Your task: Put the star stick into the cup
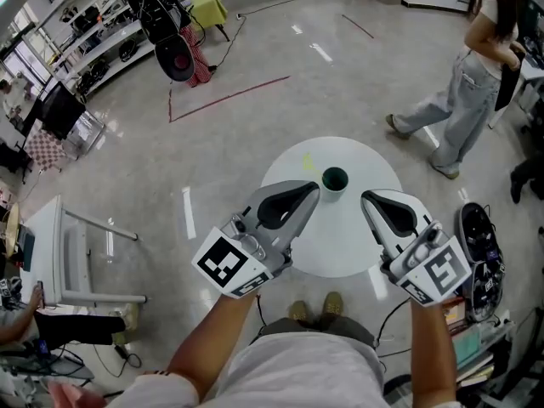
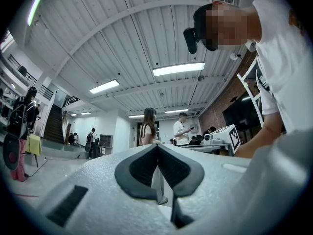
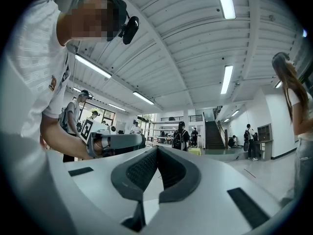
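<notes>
Filling the centre on glossy grey floor [image 1: 229, 155], a round white table [image 1: 337, 238] bears a dark cup [image 1: 335, 178], the yellow star stick [image 1: 308, 162] flat just upper-left of it; left gripper [image 1: 313, 190] and right gripper [image 1: 367, 199] are closed, empty.

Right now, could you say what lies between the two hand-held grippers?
Head view: the green cup shows between the left hand-held gripper and the right hand-held gripper.

The near left and near right edges of the round surface [image 1: 340, 238] are hidden behind the left tongs [image 1: 313, 190] and right tongs [image 1: 366, 199]. The cup [image 1: 335, 179] is too dark inside to read, and the pale yellow-green streak [image 1: 308, 161] by the far left edge is too small to identify
</notes>
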The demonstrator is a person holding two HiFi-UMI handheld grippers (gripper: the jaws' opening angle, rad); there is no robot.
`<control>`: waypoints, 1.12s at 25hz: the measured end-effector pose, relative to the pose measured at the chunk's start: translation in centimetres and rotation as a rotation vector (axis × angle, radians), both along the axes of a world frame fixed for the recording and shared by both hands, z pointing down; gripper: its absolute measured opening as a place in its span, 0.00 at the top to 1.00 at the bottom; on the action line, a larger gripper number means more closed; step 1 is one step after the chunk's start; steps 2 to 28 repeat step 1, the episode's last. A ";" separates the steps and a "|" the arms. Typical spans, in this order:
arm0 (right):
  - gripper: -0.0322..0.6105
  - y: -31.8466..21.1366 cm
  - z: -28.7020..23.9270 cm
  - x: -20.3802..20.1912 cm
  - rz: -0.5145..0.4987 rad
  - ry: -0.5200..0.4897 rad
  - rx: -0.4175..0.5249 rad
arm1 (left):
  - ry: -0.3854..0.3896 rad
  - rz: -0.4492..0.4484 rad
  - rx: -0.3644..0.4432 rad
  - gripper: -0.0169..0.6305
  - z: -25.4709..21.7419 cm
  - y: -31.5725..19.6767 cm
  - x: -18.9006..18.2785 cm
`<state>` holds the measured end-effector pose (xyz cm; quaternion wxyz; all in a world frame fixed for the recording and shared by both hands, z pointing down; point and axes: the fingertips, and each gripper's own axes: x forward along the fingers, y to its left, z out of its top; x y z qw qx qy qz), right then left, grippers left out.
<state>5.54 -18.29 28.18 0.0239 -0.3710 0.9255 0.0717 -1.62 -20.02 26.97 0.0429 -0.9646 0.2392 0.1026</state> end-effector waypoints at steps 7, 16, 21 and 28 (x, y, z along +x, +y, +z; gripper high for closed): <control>0.93 0.0 0.0 0.0 0.001 0.000 0.000 | 0.001 -0.001 0.000 0.95 0.0 0.0 -0.1; 0.93 0.0 0.0 0.0 0.001 0.000 0.000 | 0.001 -0.001 0.000 0.95 0.0 0.0 -0.1; 0.93 0.0 0.0 0.0 0.001 0.000 0.000 | 0.001 -0.001 0.000 0.95 0.0 0.0 -0.1; 0.93 0.0 0.0 0.0 0.001 0.000 0.000 | 0.001 -0.001 0.000 0.95 0.0 0.0 -0.1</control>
